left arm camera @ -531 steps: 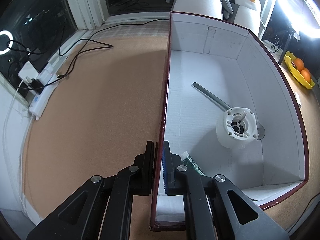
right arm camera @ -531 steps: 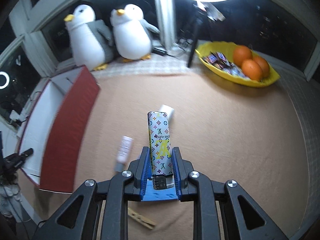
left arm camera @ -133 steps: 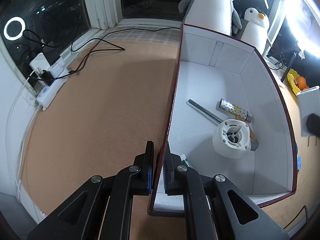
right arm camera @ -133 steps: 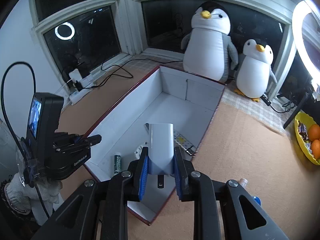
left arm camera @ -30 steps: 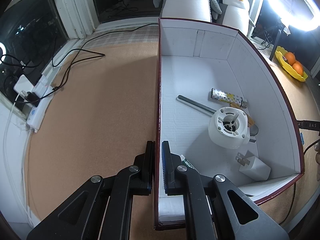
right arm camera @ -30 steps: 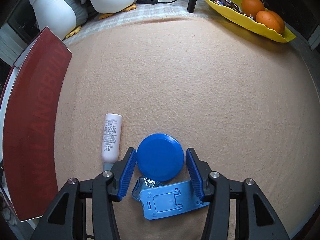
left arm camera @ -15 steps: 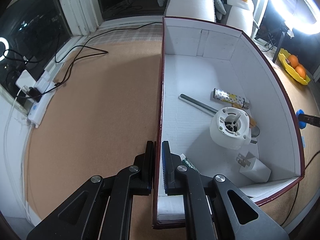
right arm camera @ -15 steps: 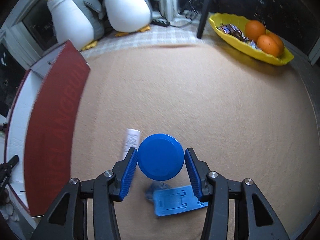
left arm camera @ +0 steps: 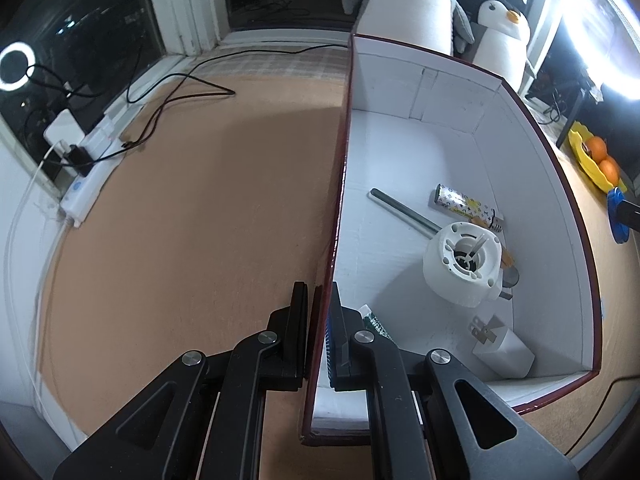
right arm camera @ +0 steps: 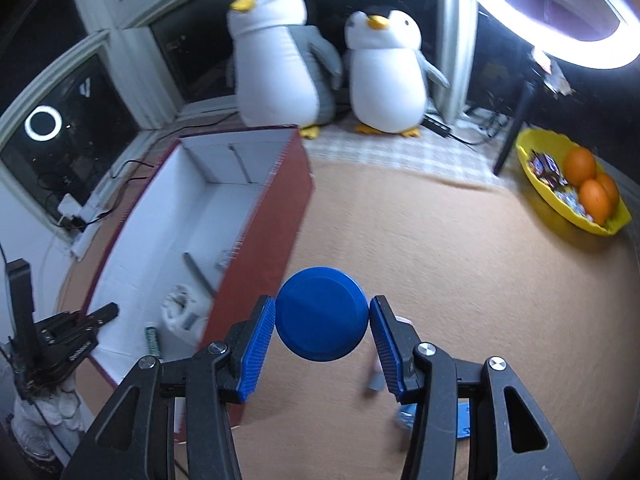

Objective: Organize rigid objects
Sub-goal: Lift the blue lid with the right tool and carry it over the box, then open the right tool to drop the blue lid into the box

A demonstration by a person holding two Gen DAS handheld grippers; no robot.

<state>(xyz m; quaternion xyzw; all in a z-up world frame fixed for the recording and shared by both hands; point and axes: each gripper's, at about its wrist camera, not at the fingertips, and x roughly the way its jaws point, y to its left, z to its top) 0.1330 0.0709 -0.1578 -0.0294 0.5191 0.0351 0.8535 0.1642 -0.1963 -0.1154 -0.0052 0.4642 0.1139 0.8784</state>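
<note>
While left fingers (left arm camera: 319, 332) clench the box's thin wall (left arm camera: 338, 208), ribbed right fingers (right arm camera: 322, 334) grasp a smooth round blue lid (right arm camera: 321, 320).

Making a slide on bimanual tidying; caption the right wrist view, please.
Right gripper carries a blue disc above the tan mat toward the white-lined box.

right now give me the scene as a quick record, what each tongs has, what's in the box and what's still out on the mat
left tongs: shut on the box wall
right tongs: shut on the blue disc, held above the mat
in box: white round part, patterned lighter, grey bar, white plug adapter, green tube
still on mat: small white tube, blue piece, both partly hidden
background: two penguin toys, yellow fruit tray
</note>
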